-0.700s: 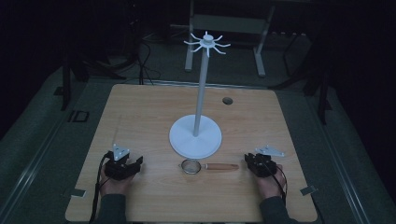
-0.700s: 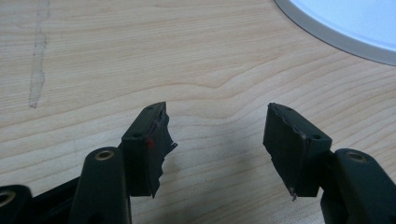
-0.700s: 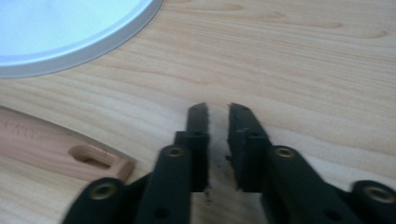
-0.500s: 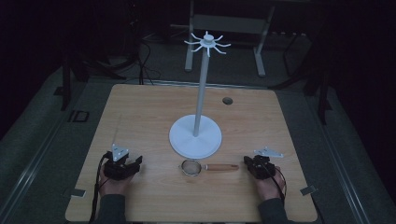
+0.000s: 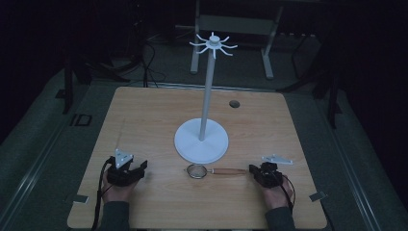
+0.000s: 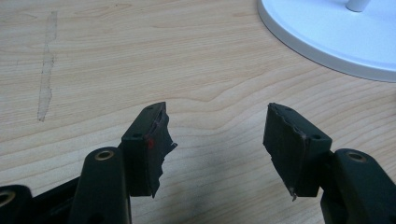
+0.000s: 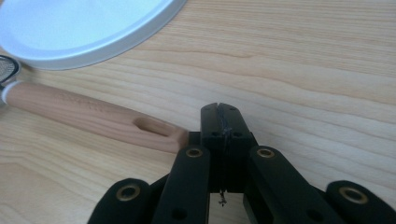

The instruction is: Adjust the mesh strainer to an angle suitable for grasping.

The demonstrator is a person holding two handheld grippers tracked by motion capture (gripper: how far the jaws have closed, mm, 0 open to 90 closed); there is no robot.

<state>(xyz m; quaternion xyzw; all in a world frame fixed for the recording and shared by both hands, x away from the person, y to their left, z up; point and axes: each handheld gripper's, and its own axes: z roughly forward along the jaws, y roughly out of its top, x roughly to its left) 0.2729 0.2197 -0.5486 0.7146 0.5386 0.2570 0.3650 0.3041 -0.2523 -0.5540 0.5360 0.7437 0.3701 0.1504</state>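
Inspector: Your right gripper [image 7: 219,109] is resting with jaws pressed together, holding nothing; the strainer [image 5: 216,171] is lying just beside it, handle end touching; nothing has shifted since a moment ago.

Operator: And the left?

Inspector: Your left gripper [image 6: 217,140] is sitting spread and empty; the hook stand [image 5: 202,139] is standing beyond.

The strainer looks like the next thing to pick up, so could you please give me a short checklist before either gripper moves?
1. Strainer flat on the table, handle toward the right gripper: ok.
2. Right gripper open for a grasp: not ok, jaws shut beside the handle's end.
3. Left gripper open, nothing between the jaws: ok.
4. White stand upright, apart from the strainer: ok.
5. Stand's hooks bare: ok.
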